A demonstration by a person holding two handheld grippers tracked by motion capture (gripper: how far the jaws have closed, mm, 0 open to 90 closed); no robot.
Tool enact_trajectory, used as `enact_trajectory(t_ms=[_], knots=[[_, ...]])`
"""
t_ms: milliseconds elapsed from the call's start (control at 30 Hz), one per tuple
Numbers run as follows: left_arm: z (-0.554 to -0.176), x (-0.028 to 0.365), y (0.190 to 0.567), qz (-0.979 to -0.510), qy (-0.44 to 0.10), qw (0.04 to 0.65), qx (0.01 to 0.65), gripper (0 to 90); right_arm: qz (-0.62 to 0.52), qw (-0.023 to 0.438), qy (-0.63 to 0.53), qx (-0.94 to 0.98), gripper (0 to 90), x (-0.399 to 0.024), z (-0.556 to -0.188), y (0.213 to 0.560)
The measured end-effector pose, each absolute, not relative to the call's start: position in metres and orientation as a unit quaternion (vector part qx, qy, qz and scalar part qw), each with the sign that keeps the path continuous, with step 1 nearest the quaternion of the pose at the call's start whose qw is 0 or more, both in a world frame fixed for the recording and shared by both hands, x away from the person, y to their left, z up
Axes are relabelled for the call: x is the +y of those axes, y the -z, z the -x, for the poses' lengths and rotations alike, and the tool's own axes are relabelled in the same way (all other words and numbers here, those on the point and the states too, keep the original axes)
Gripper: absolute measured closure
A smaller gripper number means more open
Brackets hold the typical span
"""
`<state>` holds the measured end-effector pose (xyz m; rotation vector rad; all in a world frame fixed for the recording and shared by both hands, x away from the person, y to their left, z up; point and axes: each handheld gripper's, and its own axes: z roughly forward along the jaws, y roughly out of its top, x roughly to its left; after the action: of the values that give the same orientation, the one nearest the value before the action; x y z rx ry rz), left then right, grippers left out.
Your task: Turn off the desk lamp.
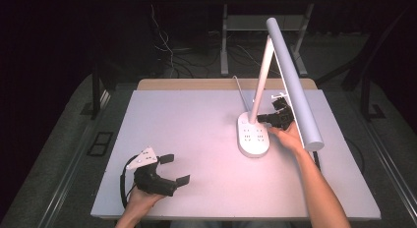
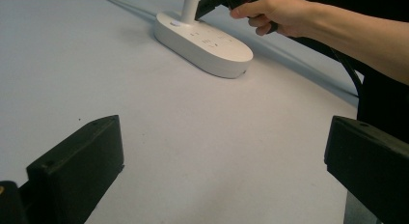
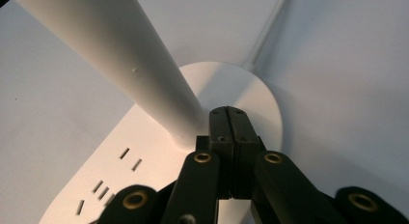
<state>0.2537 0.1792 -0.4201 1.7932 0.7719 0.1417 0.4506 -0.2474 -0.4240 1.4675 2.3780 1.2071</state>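
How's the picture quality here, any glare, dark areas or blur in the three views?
High view: the table is evenly lit, with a faint pinkish glow beside the lamp base; the surroundings fall to near black. Left gripper view: the left tool looks soft up close, the base sharper. Right gripper view: the lamp stem blurs near the lens; the right tool is crisp.

Both forearms are bare, with no sleeves showing. The left gripper (image 1: 178,169) is black, topped by a grey three-cornered plate (image 1: 147,156), with a black cable (image 1: 122,184) looping behind. The right gripper (image 3: 229,119) is black with brass-coloured pivot screws (image 3: 202,158).
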Motion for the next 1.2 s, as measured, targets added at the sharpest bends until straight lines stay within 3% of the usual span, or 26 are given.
enact_trajectory(t_ms=[1200], knots=[[-0.254, 0.179, 0.420, -0.760, -0.058, 0.558, 0.327, 0.0, -0.479, 0.059, -0.400, 0.779, 90.0, -0.247, -0.441, 0.416]])
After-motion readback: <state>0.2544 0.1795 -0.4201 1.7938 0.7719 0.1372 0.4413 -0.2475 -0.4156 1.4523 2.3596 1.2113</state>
